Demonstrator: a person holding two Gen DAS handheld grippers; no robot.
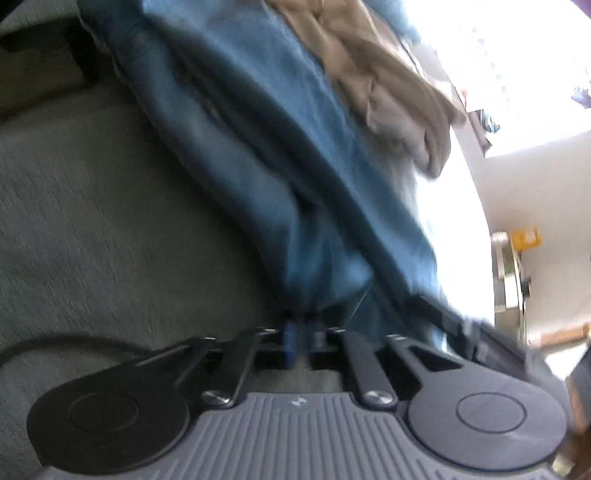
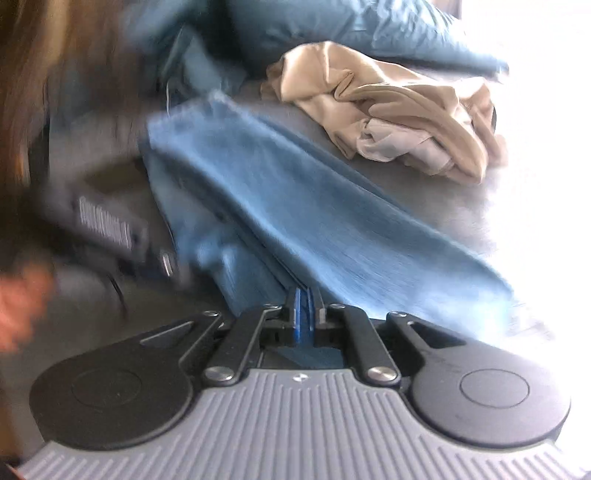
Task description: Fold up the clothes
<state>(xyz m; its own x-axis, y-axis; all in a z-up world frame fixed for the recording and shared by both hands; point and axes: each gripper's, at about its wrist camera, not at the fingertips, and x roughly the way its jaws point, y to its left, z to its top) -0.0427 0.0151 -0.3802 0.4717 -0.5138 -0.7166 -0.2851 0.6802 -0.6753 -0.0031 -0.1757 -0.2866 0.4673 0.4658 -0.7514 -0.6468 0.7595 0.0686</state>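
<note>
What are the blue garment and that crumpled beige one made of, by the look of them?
The blue garment looks like denim, probably cotton: matte, with a faint lined weave and a thick seam, though blur softens it. The beige garment seems a thinner, smoother fabric with a slight sheen and soft, tight crumples; perhaps satin or a synthetic, but I cannot tell.

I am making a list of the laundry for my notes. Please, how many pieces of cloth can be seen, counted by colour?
Blue: 2, the blue garment clamped by the left gripper and the right gripper, and a blue cloth behind.
Beige: 1, a crumpled beige garment.
Total: 3, though blur may hide more.
</note>
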